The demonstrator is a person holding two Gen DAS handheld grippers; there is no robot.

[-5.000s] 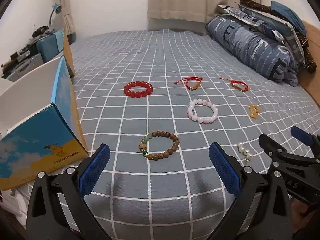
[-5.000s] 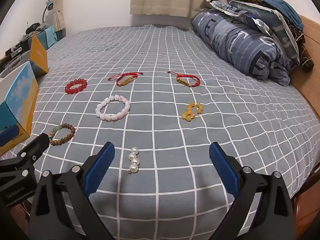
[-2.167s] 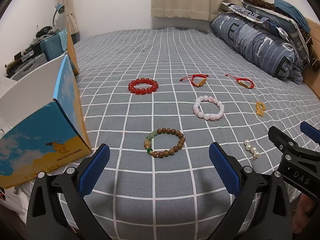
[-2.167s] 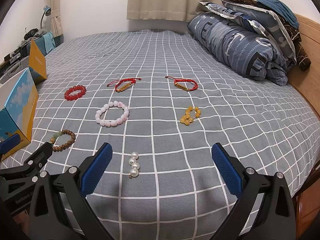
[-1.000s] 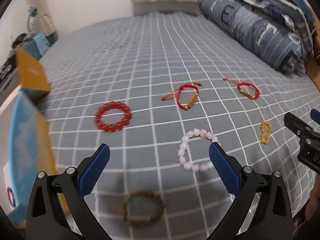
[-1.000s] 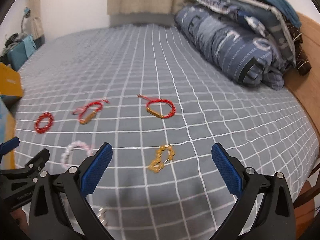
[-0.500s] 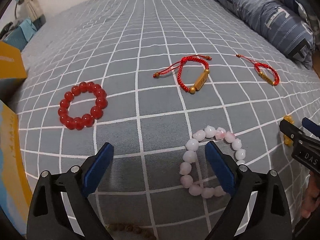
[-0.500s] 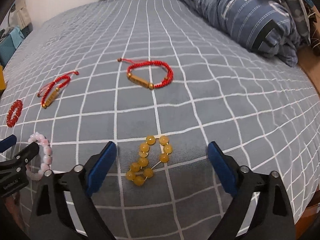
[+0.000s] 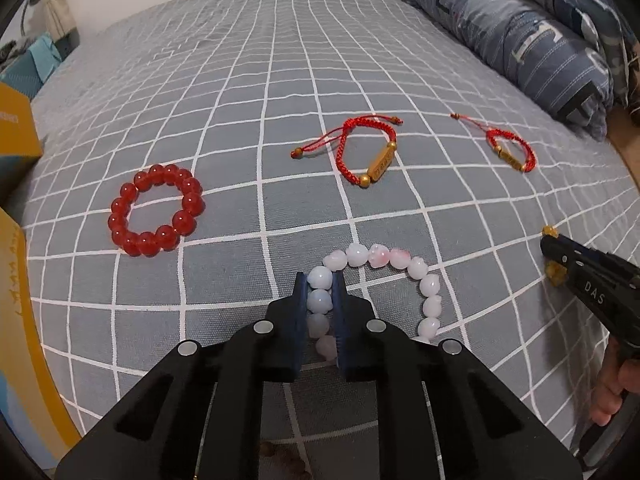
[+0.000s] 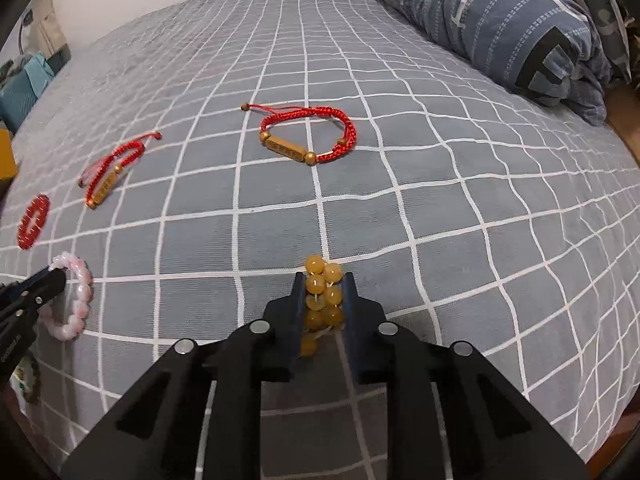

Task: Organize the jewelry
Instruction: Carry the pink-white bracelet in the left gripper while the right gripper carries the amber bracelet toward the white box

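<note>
My left gripper [image 9: 320,280] is shut on the near-left side of a pale pink bead bracelet [image 9: 424,280] that lies on the grey checked bedspread [image 9: 280,80]. My right gripper [image 10: 323,284] is shut on a bunched yellow bead bracelet [image 10: 320,268], also on the bedspread. A red bead bracelet [image 9: 156,210] lies to the left. Two red cord bracelets with gold bars lie farther back, one in the middle [image 9: 368,152] and one to the right [image 9: 510,152]. The right gripper also shows in the left wrist view [image 9: 550,240].
A yellow and blue cardboard box [image 9: 16,280] stands at the left edge of the bed. A rolled blue quilt [image 9: 520,32] lies along the right side. A brown bead bracelet [image 9: 280,450] lies under my left gripper, mostly hidden.
Both grippers moved forward and down to the bedspread and went from wide open to shut, the left on the pink bracelet, the right on the yellow one.
</note>
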